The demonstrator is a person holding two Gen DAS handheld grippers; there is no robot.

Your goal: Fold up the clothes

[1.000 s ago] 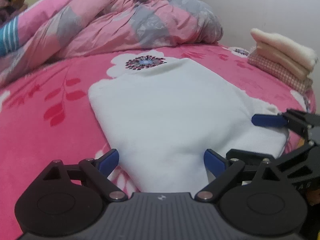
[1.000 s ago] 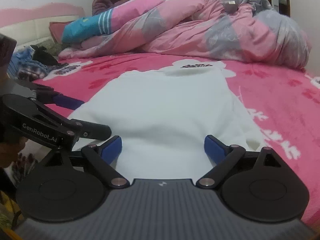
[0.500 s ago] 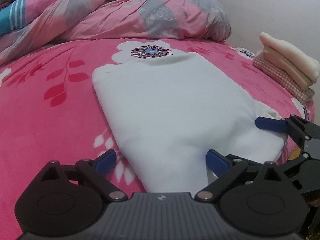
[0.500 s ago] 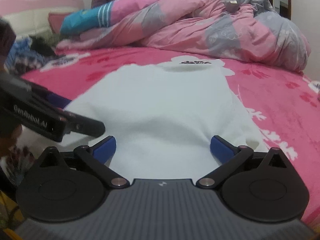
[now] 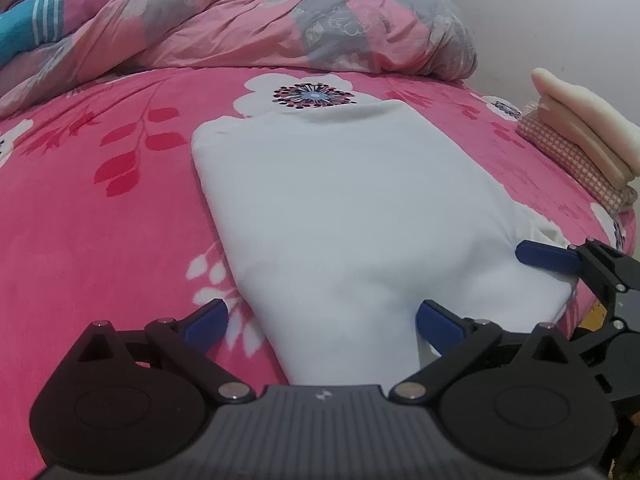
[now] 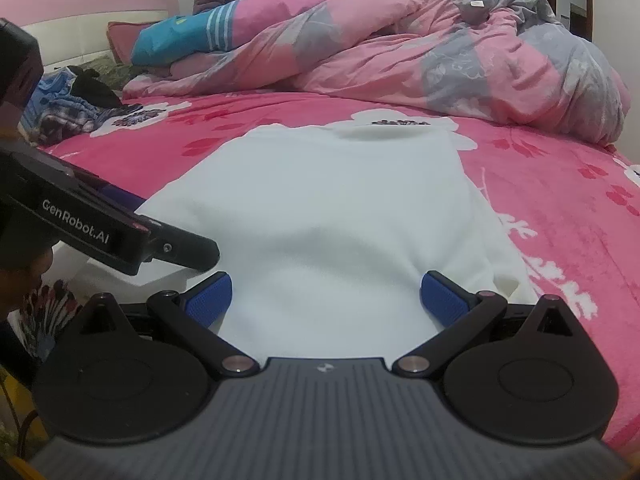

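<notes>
On the pink floral bed cover a white garment lay folded flat, near edge between both tools. Left gripper had just been opening, spread wide, gripping nothing. Right gripper likewise wide, pads clear of cloth.

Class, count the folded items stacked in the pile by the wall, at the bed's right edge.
3: a pink checked cloth at the bottom and two cream fleecy pieces, one above it, another on top. More layers may be hidden.
</notes>
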